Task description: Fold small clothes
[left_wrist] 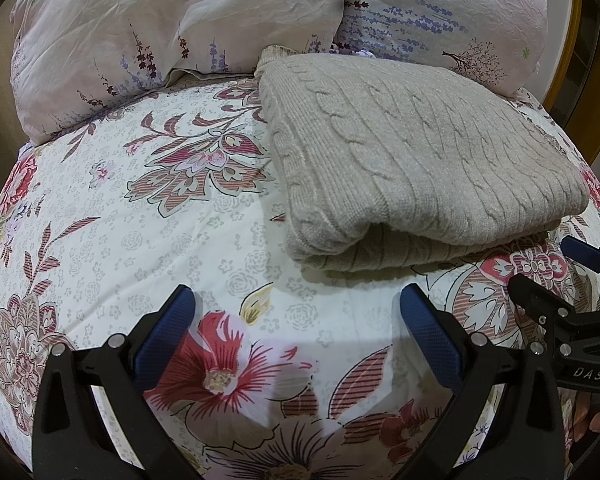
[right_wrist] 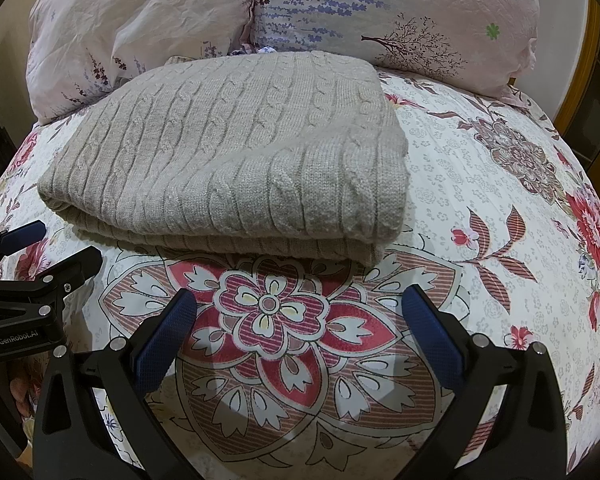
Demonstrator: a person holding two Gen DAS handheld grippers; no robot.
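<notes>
A beige cable-knit sweater (left_wrist: pixel 416 152) lies folded into a thick rectangle on the floral bedspread (left_wrist: pixel 148 216); it also shows in the right wrist view (right_wrist: pixel 236 152). My left gripper (left_wrist: pixel 296 300) is open and empty, just short of the sweater's near left corner. My right gripper (right_wrist: pixel 300 300) is open and empty, in front of the sweater's near right edge. The right gripper shows at the right edge of the left wrist view (left_wrist: pixel 556 268). The left gripper shows at the left edge of the right wrist view (right_wrist: pixel 56 248).
Two pale floral pillows (left_wrist: pixel 172 20) (right_wrist: pixel 400 12) lean at the head of the bed right behind the sweater. A wooden frame (right_wrist: pixel 592 80) stands at the far right. Open bedspread (right_wrist: pixel 500 200) lies right of the sweater.
</notes>
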